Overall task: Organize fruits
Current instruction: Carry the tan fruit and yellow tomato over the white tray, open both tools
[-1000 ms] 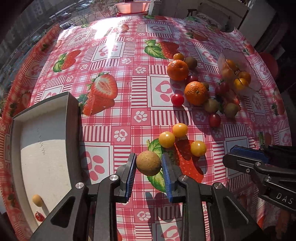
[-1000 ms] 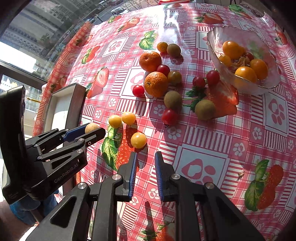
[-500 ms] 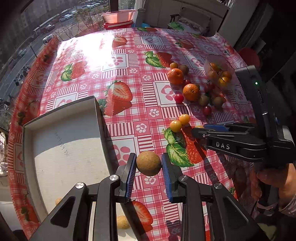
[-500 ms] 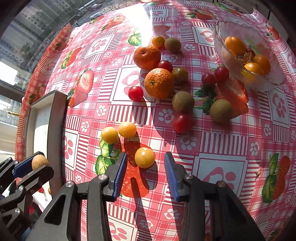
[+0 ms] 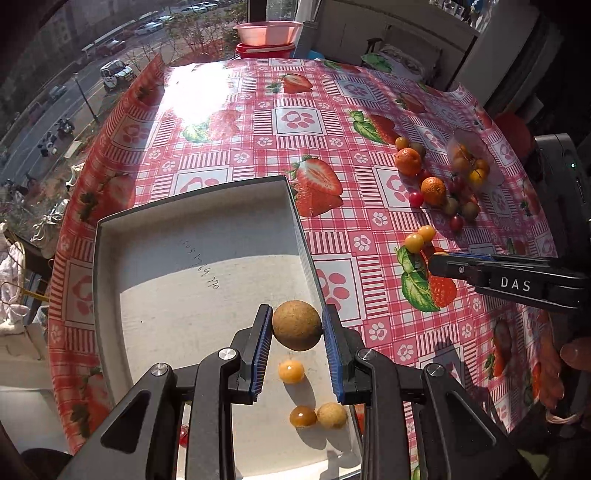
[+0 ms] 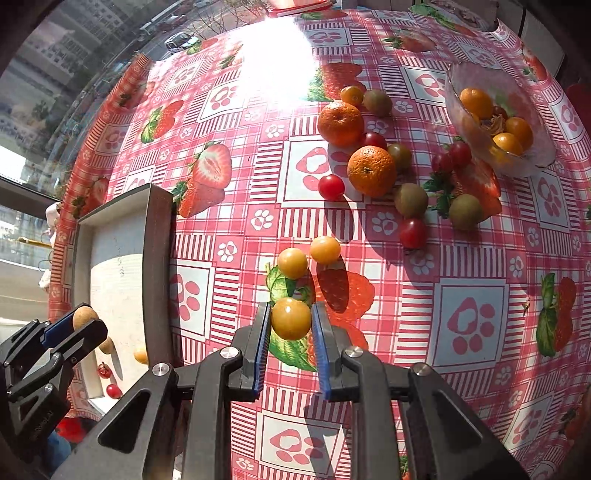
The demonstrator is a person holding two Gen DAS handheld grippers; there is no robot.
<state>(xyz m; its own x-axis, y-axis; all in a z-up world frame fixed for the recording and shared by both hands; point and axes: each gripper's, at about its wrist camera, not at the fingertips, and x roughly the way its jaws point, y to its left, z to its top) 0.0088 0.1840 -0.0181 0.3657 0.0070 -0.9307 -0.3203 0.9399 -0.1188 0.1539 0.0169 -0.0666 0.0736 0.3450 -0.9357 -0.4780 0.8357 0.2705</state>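
Observation:
My left gripper (image 5: 297,326) is shut on a brown round fruit (image 5: 296,317) and holds it above the near right part of the white tray (image 5: 184,266). Below it in the tray lie a yellow-orange fruit (image 5: 291,371) and two more small fruits (image 5: 303,416). Over the strawberry tablecloth, my right gripper (image 6: 291,321) has its jaws closing on a yellow cherry tomato (image 6: 291,314), with the blue pads touching both sides. The right wrist view also shows the left gripper (image 6: 79,325) at the tray's wall (image 6: 157,258).
Two yellow tomatoes (image 6: 291,263) lie just beyond the right gripper. Farther right are two tangerines (image 6: 371,170), kiwis, red cherry tomatoes (image 6: 331,187) and a glass bowl (image 6: 532,162) of yellow fruit. A pink basin (image 5: 269,31) stands past the table's far edge.
The left gripper carried the brown fruit leftward from above the cloth to above the tray. The right gripper opened around the yellow tomato and closed on it.

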